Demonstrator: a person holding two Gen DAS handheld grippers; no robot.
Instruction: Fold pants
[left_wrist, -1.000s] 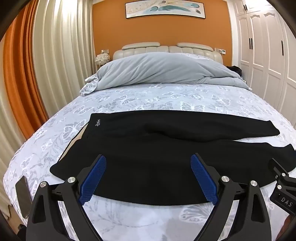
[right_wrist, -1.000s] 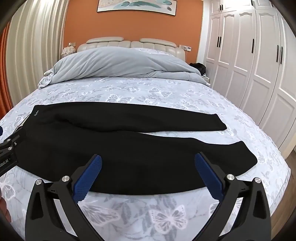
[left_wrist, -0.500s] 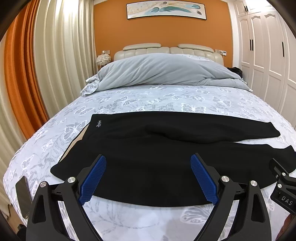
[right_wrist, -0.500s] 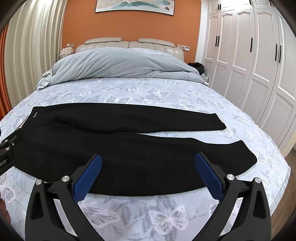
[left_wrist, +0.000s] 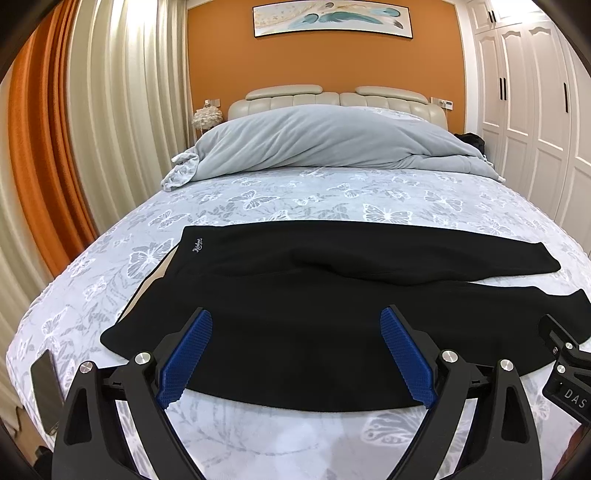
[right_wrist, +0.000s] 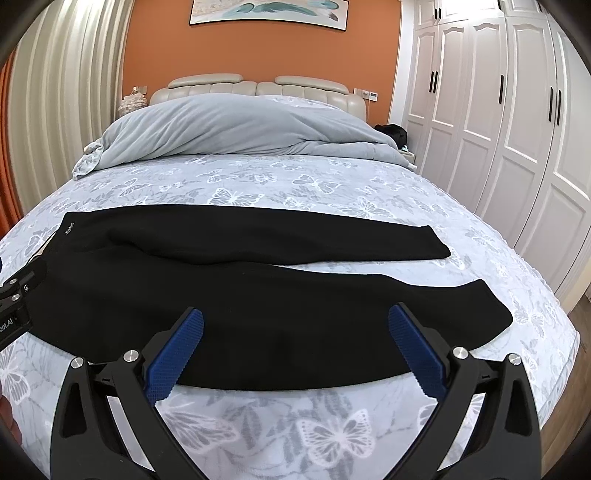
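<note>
Across the bed (left_wrist: 258, 195), black pants (left_wrist: 332, 295) are being left unfolded, legs apart. Left gripper (left_wrist: 295, 354) and right gripper (right_wrist: 295, 350) are being held wide open above the near edge; gripping that edge is judged next.

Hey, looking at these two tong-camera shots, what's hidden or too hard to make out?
- Small white logo on the black pants: too small to read, both views.
- Dark flat object at the bed's left corner, left view: cut off by the fisheye edge.
- Pants' near hem: partly hidden behind the open left tongs and right tongs.
</note>
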